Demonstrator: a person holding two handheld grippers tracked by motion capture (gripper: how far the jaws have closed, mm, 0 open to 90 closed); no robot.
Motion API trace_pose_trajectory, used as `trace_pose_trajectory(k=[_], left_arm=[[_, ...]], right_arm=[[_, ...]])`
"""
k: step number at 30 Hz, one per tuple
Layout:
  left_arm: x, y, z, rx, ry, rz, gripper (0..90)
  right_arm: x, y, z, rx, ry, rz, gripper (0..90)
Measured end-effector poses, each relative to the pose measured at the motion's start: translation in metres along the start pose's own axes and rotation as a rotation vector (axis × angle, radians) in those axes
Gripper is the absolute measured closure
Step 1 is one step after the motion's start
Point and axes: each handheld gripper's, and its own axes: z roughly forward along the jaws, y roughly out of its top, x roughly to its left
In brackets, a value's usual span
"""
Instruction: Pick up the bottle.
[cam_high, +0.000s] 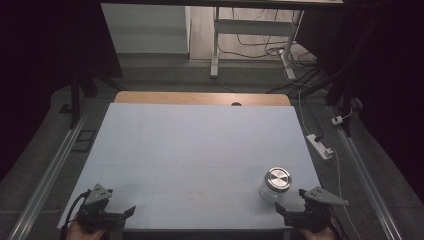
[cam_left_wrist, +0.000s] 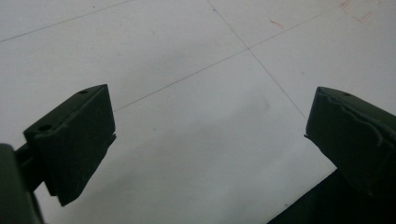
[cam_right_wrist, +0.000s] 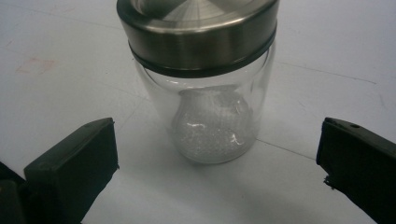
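Note:
A clear glass jar (cam_high: 274, 186) with a brushed metal lid stands upright near the table's front right corner. In the right gripper view the jar (cam_right_wrist: 205, 93) rises just beyond the two black jaws, which stand wide apart with nothing between them. My right gripper (cam_high: 281, 210) sits at the front edge, just in front of and slightly right of the jar, apart from it and open. My left gripper (cam_high: 129, 212) rests at the front left corner, open over bare table (cam_left_wrist: 187, 116), with a wide empty gap (cam_left_wrist: 210, 135) between its jaws.
The light blue table top (cam_high: 200, 150) lies on a wooden board (cam_high: 200, 98). Rails run along both sides on the floor. A white power strip (cam_high: 320, 146) and cables lie on the floor at the right. Desk legs (cam_high: 215, 45) stand beyond the far edge.

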Motion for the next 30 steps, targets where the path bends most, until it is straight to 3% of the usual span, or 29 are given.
trace_pose_trajectory(k=[19, 30], left_arm=[[0.0012, -0.0009, -0.0011, -0.011, -0.023, 0.0, 3.4], [0.0015, -0.0007, -0.0009, -0.009, -0.025, -0.002, 3.5]], right_arm=[[0.0006, 0.0011, 0.0023, 0.024, 0.017, -0.01, 0.0], [0.0038, 0.0066, 0.005, 0.028, 0.024, -0.043, 0.0]])
